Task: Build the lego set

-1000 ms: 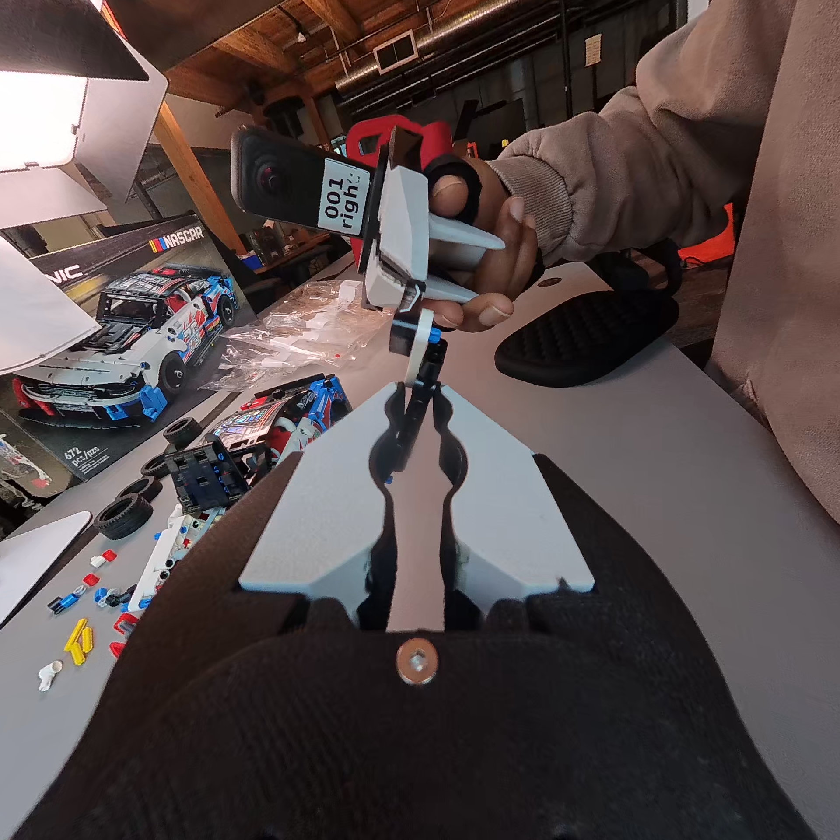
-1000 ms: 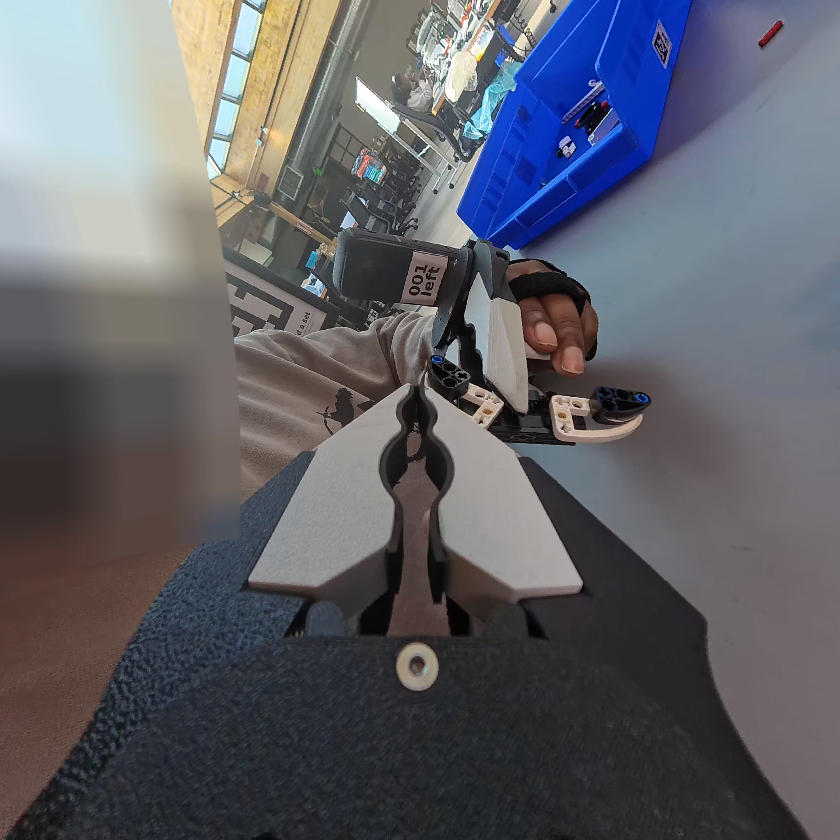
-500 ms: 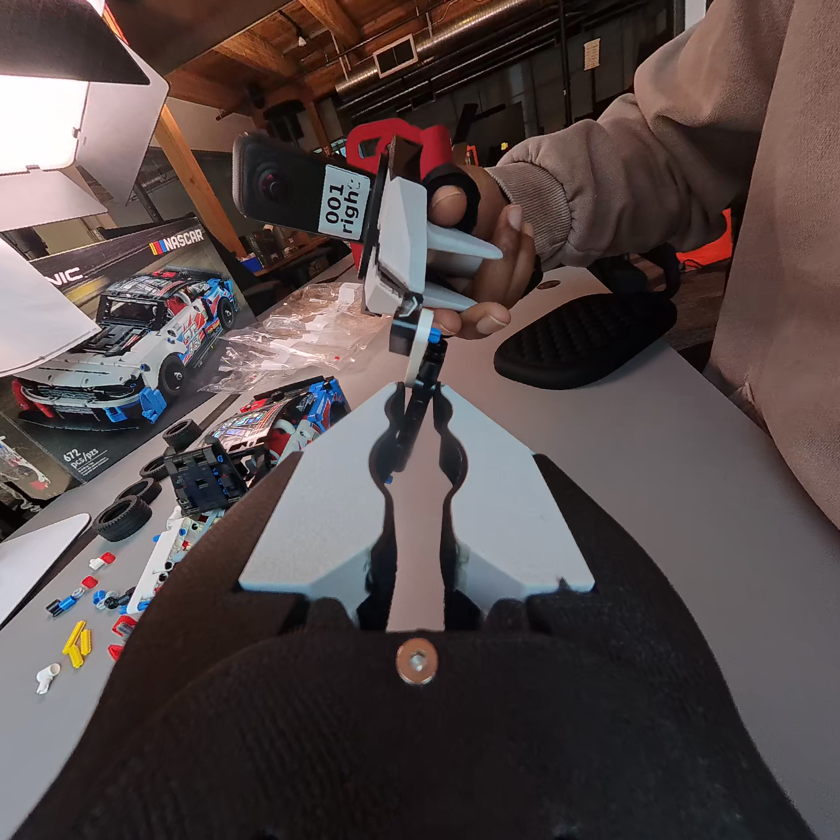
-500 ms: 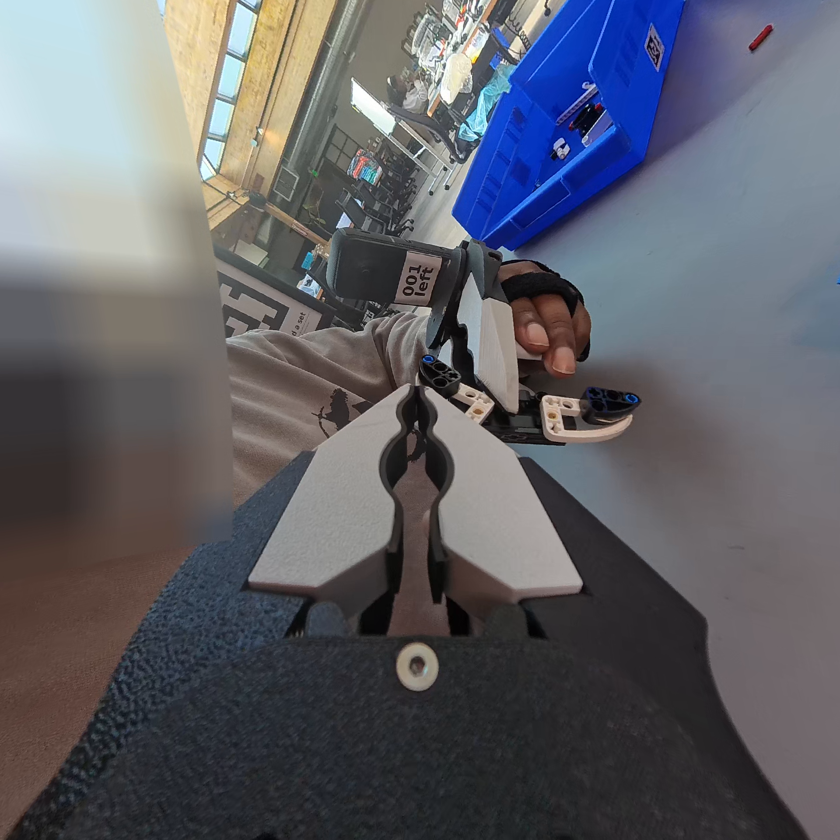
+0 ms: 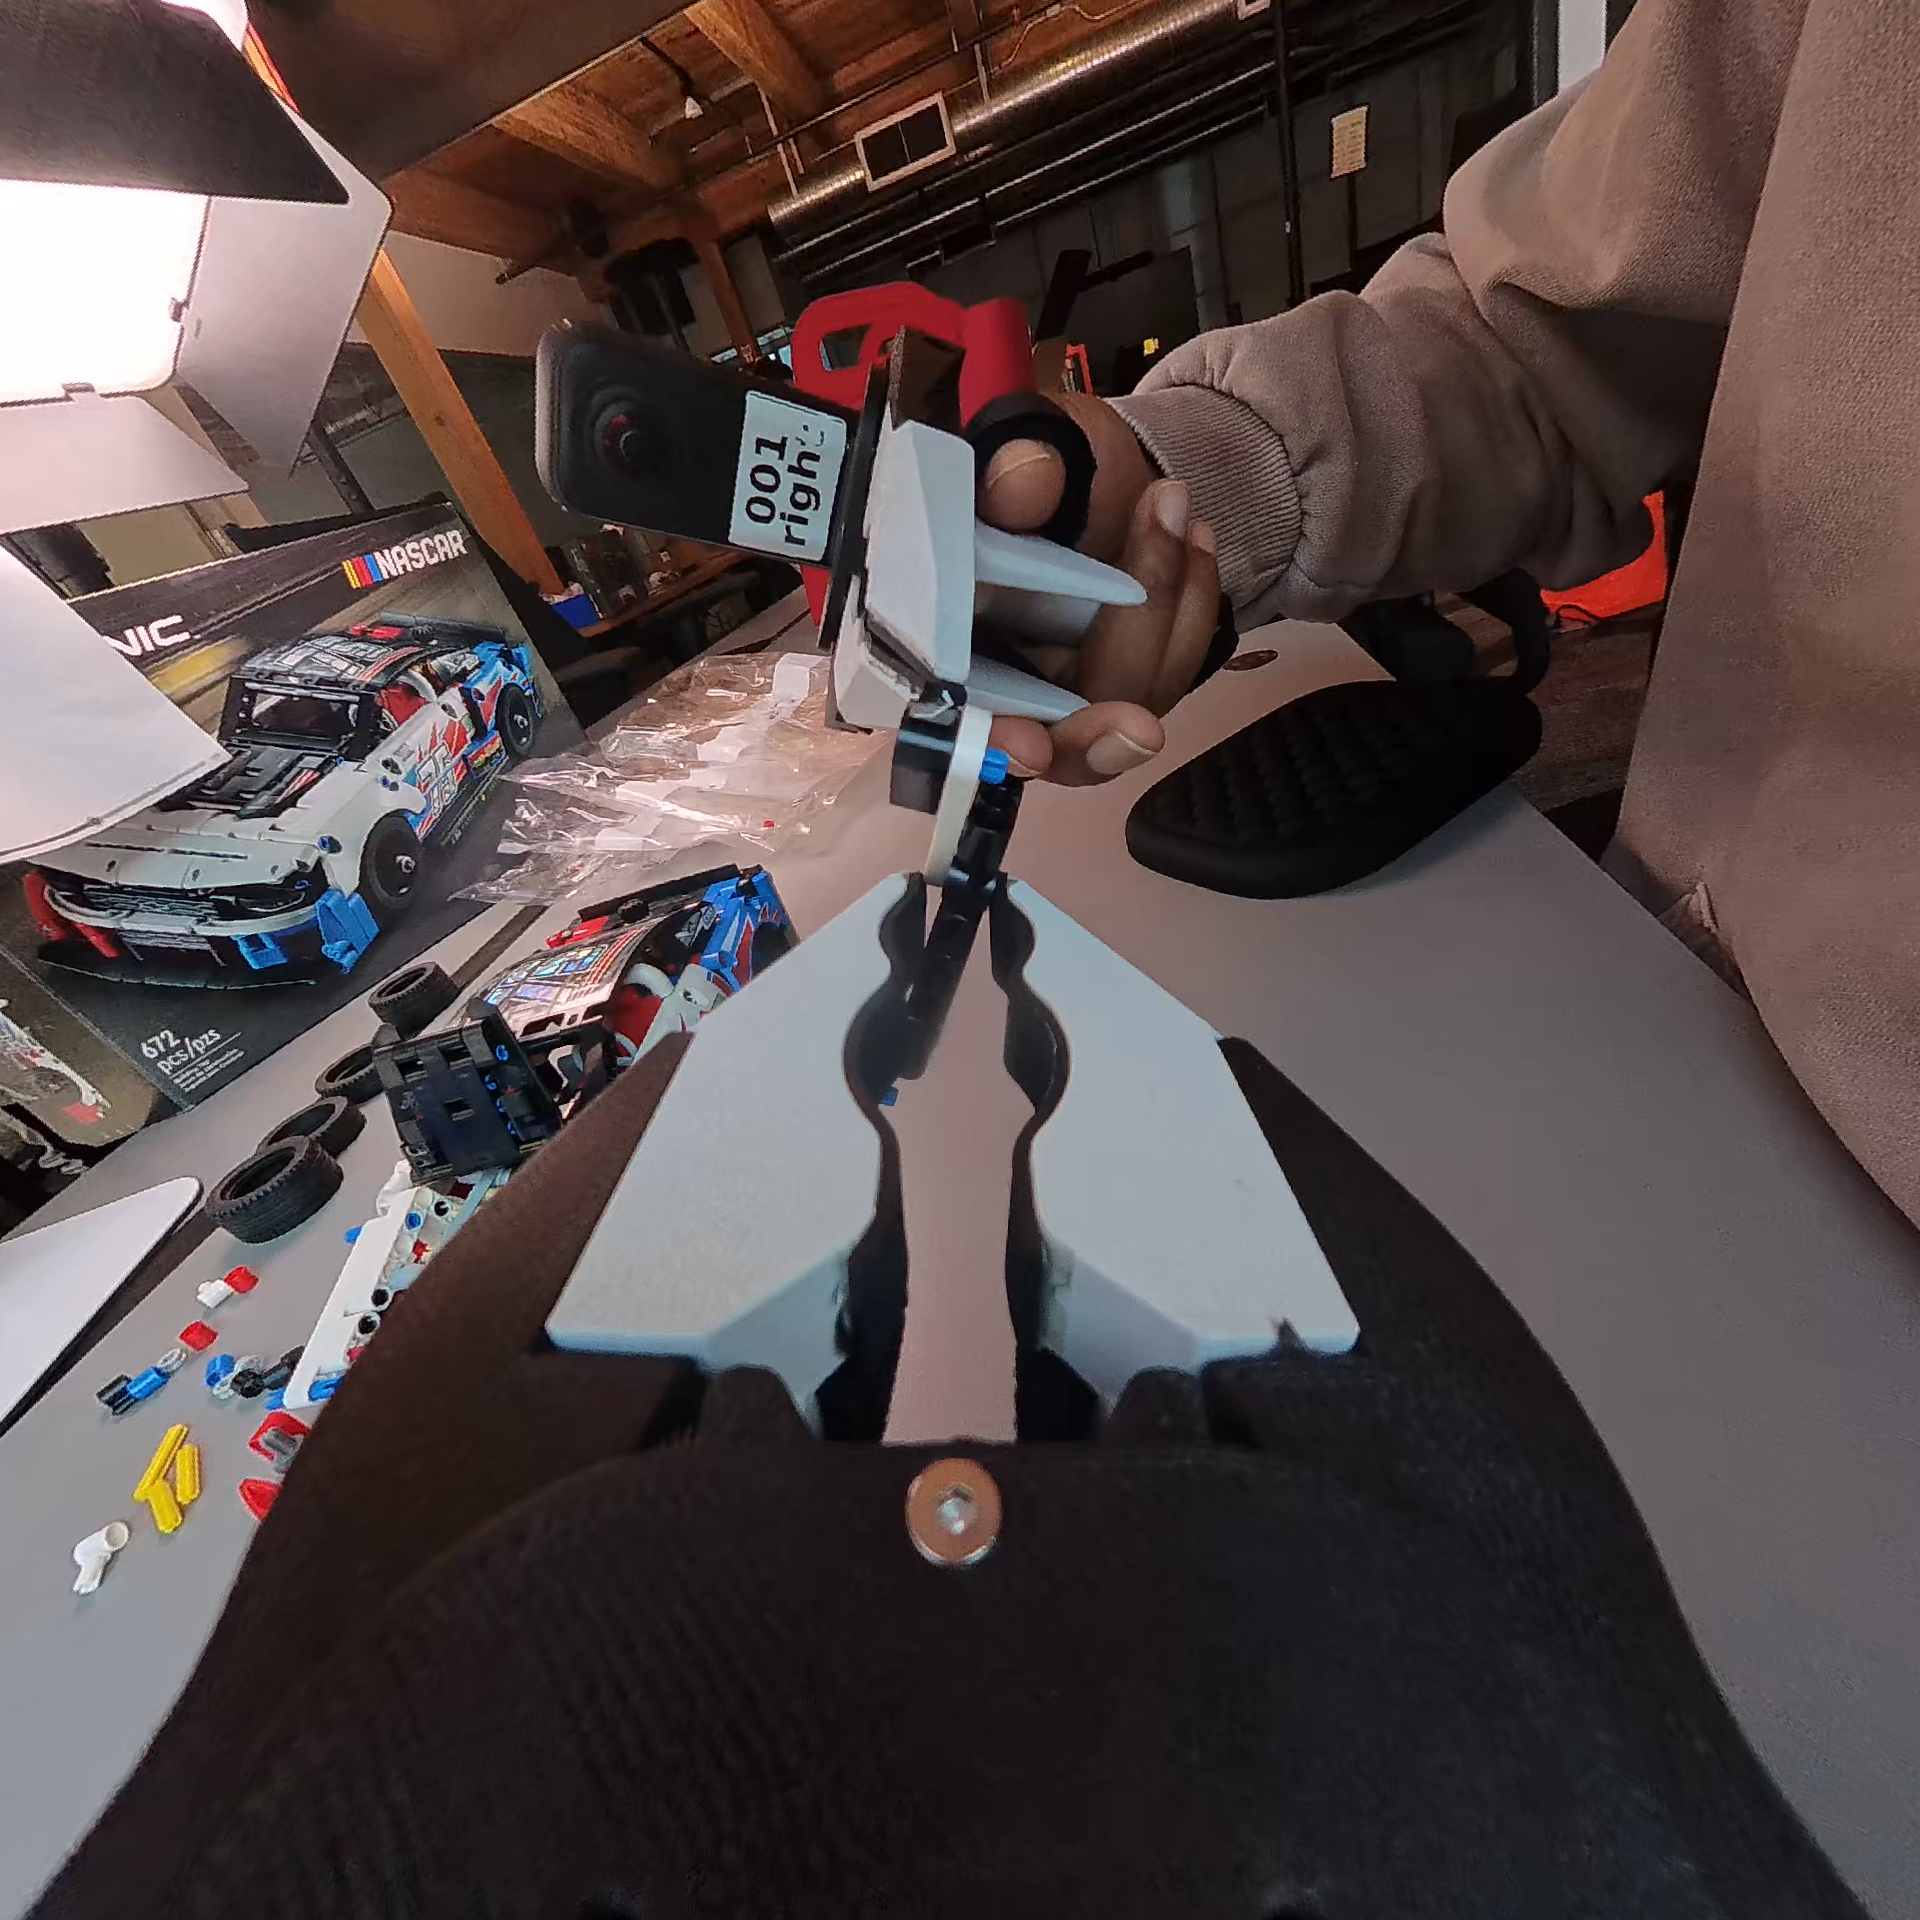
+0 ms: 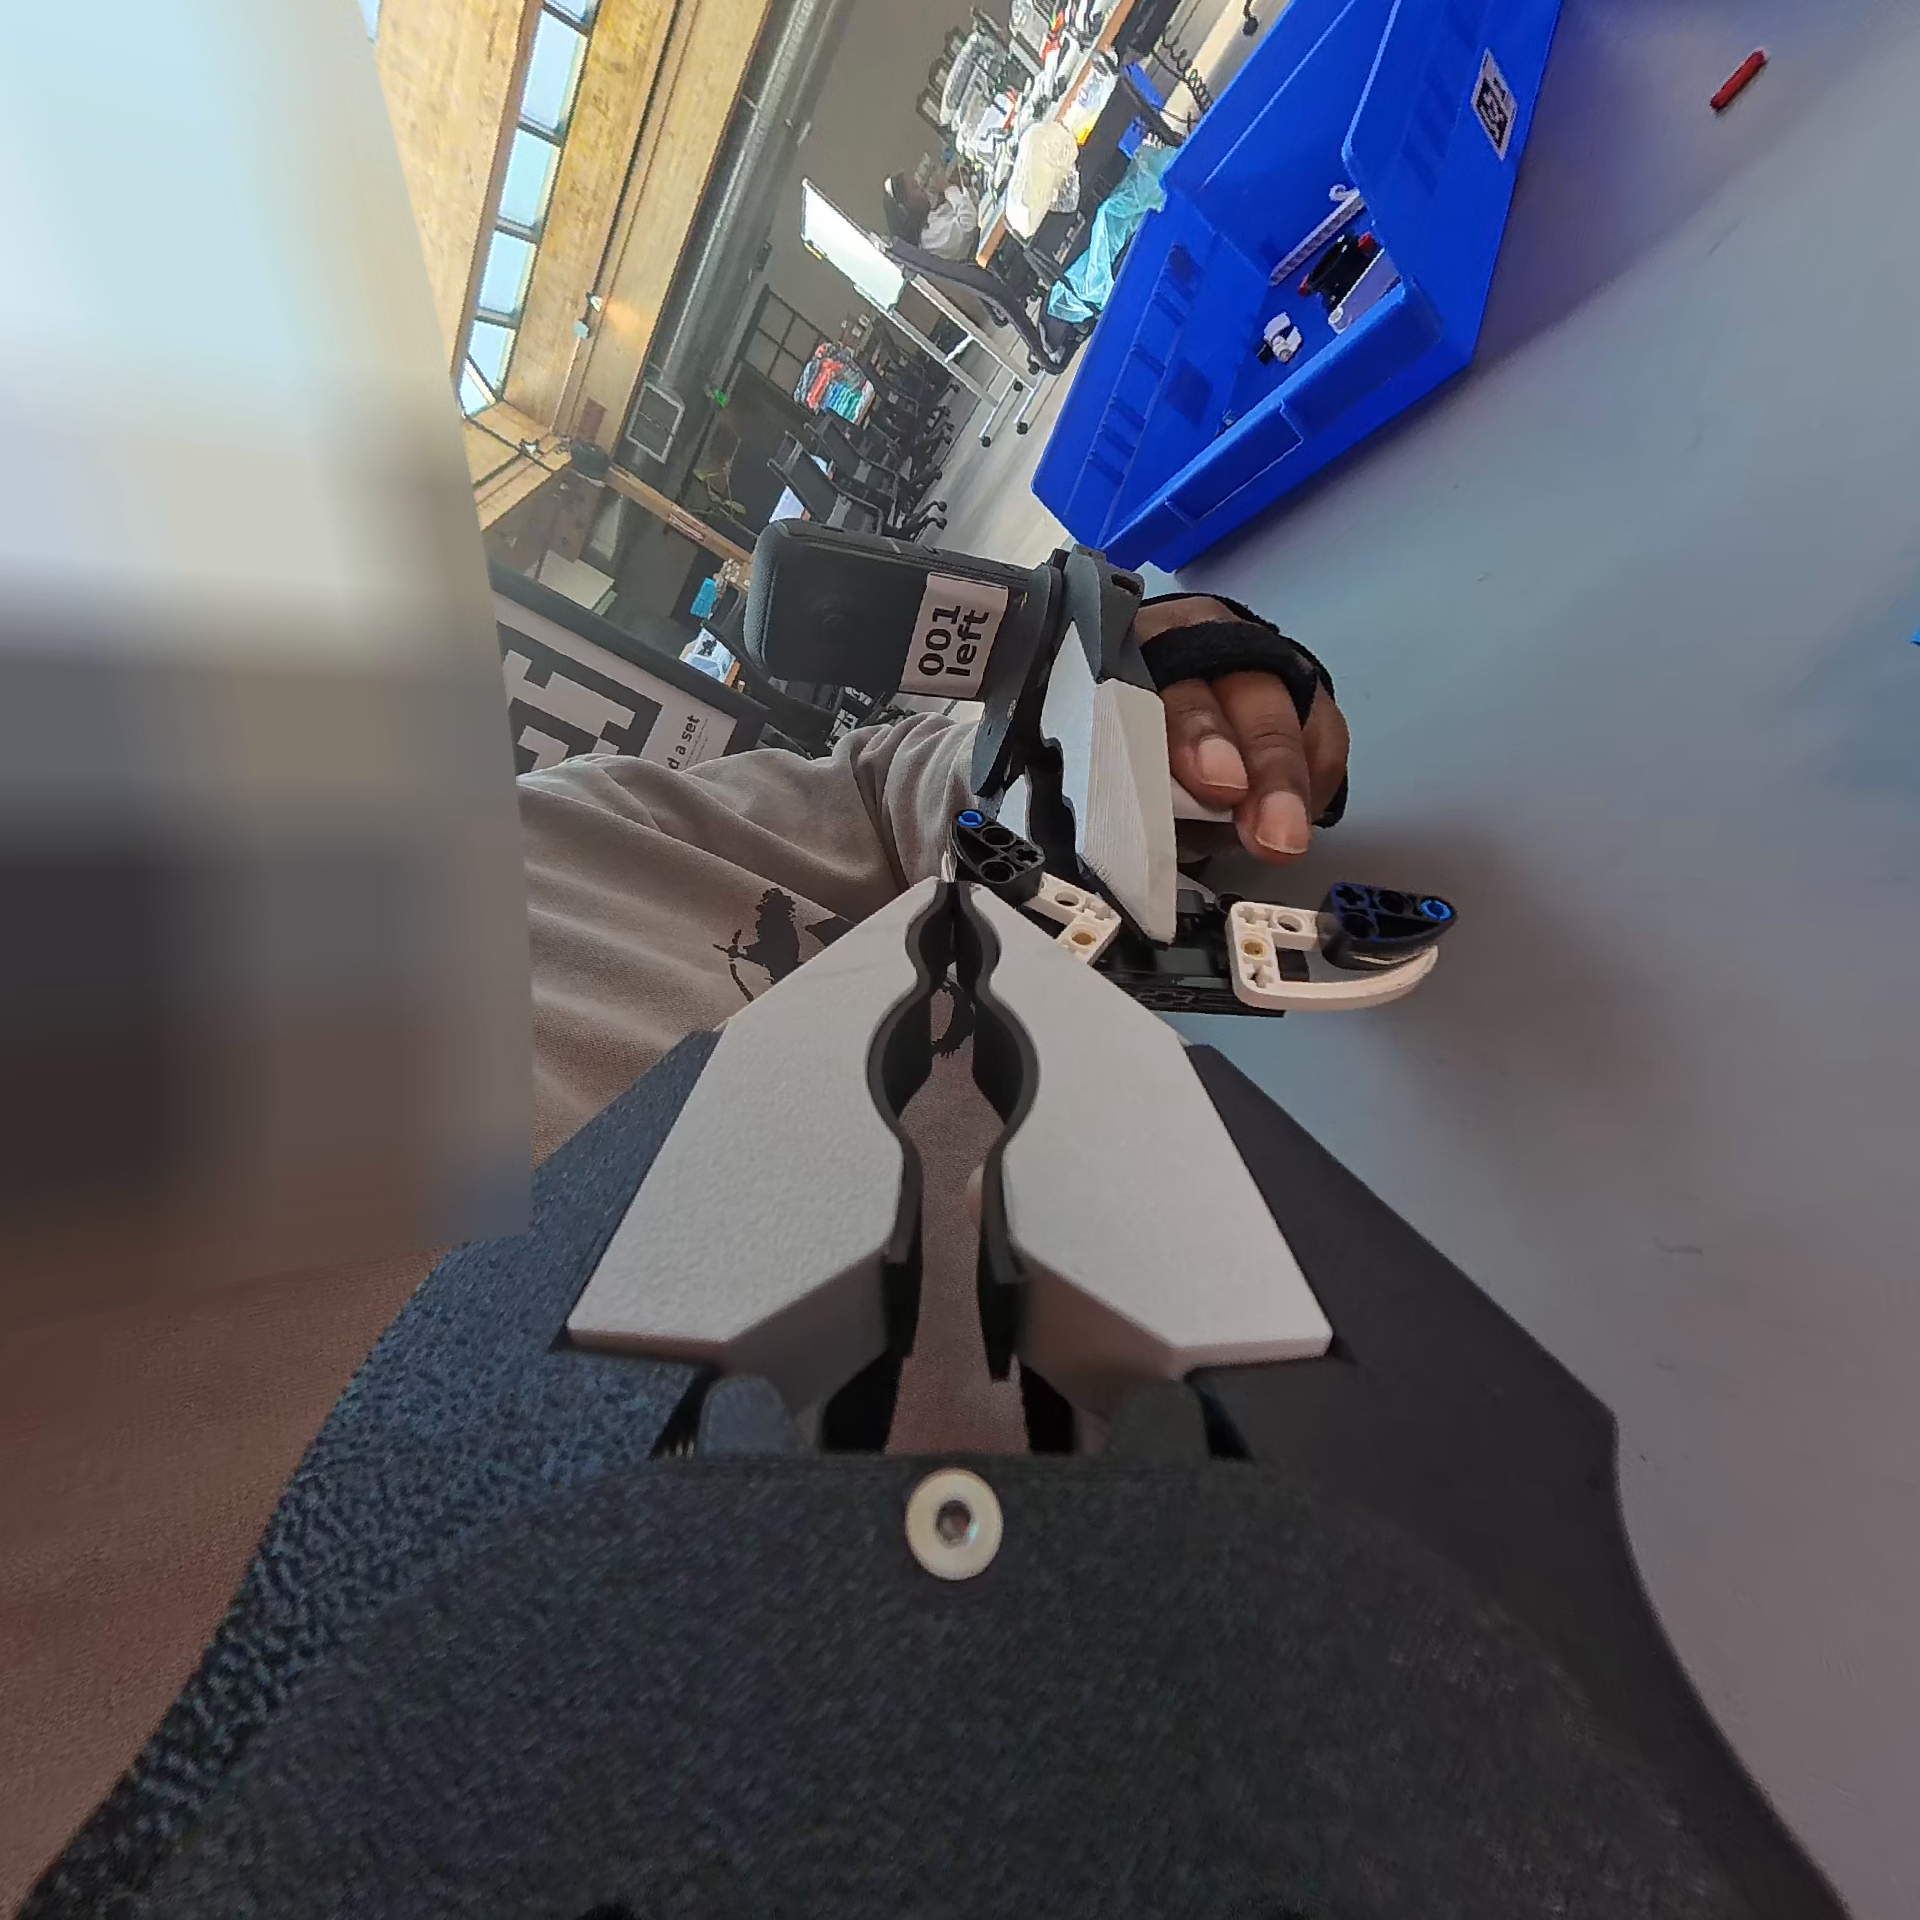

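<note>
My left gripper [image 5: 951, 883] is shut on a small lego subassembly [image 5: 961, 831] and holds it above the grey table [image 5: 1403, 1039]. The right wrist view shows it as a black beam with white corner pieces [image 6: 1262, 940] and black curved end pieces with blue pins [image 6: 1387, 914], held in the left gripper [image 6: 1143, 904]. My right gripper [image 6: 956, 894] has its jaws together, and its tips rest against the black end piece [image 6: 997, 847]. It also shows in the left wrist view [image 5: 904, 712], right above the subassembly.
To the left stand the set's box [image 5: 281, 748], a half-built car [image 5: 623, 977], loose tyres [image 5: 275, 1184], small loose pieces [image 5: 166, 1455] and empty plastic bags [image 5: 707, 769]. A black pad [image 5: 1340, 790] lies at the right. A blue bin [image 6: 1299, 291] stands at the far side. Both grippers' tips are close together, under 4 cm apart.
Almost nothing. Both grippers stay together at the subassembly, with only a slight shift of the held piece in the right wrist view.
</note>
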`<state>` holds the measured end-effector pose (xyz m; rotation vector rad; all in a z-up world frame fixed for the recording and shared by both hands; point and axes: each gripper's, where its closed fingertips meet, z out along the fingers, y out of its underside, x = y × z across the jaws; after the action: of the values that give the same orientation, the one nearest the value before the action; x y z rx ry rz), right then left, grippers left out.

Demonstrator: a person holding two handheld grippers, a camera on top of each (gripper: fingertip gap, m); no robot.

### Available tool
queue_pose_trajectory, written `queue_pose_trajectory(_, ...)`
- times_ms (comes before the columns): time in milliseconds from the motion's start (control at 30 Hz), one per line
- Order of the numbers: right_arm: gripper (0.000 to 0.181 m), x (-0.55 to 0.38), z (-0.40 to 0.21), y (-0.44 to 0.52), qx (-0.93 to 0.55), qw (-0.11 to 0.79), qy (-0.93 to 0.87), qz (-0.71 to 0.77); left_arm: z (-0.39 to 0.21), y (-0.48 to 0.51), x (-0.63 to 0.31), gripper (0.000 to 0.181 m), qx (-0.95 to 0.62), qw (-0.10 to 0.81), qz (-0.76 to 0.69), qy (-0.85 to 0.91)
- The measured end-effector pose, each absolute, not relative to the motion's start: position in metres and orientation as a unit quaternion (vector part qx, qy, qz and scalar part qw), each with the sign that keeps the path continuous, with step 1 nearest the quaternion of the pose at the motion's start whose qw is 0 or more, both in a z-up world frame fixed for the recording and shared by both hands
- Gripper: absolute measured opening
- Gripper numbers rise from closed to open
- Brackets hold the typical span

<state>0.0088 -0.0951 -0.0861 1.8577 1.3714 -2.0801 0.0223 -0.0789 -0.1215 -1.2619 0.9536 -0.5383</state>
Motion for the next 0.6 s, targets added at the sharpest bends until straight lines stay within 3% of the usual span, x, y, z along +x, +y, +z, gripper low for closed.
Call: queue_pose_trajectory(600,0.0,0.0086,-0.0886,-0.0936,0.612,-0.006,0.466,-0.639,-0.1237,-0.0771,0.0217,0.009,-0.565,0.671,-0.224,0.425)
